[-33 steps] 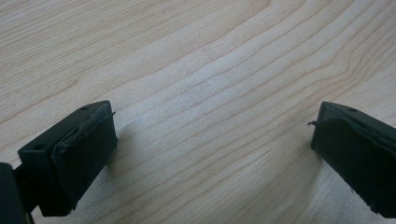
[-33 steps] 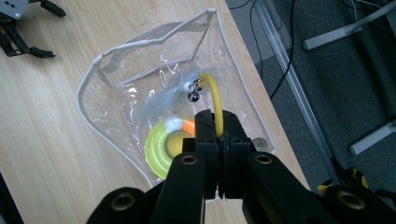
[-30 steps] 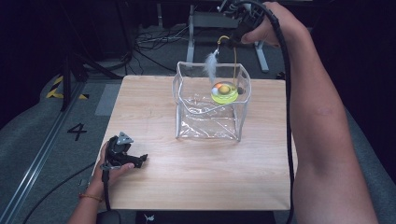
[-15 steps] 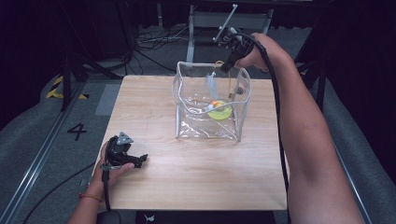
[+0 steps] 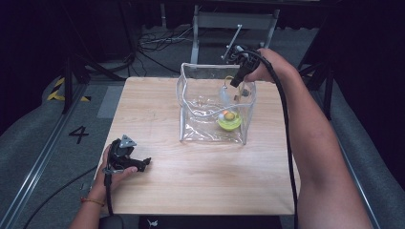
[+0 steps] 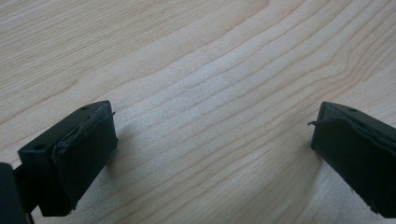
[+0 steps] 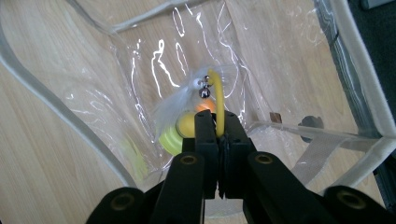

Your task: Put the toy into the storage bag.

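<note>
- Your right hand-held gripper (image 5: 237, 82) hangs over the far right corner of the clear soft plastic box-shaped bag (image 5: 191, 102), tips pointing down into its open top.
- In the right gripper view your right hand-held gripper (image 7: 218, 133) has its jaws pinched tight on a thin yellow wire loop (image 7: 218, 100); no gap between the pads apart from the wire.
- The loop carries a small silver bell (image 7: 203, 92) and a white feather tuft (image 7: 175, 106) at its top, both dangling just ahead of the jaw tips, inside the bag.
- In the high view the feather (image 5: 223, 95) hangs inside the bag, above the bag floor.
- A lime-green round toy (image 5: 229, 122) sits on the bag floor near the front right corner, with a yellow ball and an orange bit on top; whether the feather toy touches it, can't tell.
- The bag stands upright on the light wooden surface (image 5: 157, 124), right of centre, top rim wavy and open.
- Your left hand-held gripper (image 5: 125, 158) rests on the surface at the near left edge, well apart from the bag.
- In the left gripper view its jaws are spread wide, bare wood grain (image 6: 210, 107) between them, gripping nothing.
</note>
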Demonstrator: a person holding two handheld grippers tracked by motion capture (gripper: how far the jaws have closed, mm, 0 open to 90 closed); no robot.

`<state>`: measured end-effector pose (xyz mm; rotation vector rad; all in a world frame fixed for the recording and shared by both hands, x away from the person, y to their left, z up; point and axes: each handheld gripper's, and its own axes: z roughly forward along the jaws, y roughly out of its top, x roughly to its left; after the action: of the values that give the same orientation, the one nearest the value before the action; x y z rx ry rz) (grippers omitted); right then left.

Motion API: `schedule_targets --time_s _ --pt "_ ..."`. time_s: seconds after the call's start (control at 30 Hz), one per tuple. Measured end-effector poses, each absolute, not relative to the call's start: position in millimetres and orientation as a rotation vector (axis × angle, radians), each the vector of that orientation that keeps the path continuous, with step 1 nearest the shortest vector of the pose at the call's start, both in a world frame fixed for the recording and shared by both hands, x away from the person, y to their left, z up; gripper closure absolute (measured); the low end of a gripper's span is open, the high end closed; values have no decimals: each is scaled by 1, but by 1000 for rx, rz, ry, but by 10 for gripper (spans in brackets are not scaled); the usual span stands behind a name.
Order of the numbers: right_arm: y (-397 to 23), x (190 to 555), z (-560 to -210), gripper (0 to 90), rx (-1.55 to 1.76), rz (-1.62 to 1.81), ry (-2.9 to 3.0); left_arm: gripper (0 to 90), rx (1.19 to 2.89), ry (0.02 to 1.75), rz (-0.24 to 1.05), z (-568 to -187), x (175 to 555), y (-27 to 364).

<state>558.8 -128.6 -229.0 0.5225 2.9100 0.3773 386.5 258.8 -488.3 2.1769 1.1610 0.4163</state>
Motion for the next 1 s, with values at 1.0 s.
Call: schedule_targets --time_s 1.0 --pt "-140 547 -246 680 529 399 2877 5 2177 1161 414 -488 386 259"
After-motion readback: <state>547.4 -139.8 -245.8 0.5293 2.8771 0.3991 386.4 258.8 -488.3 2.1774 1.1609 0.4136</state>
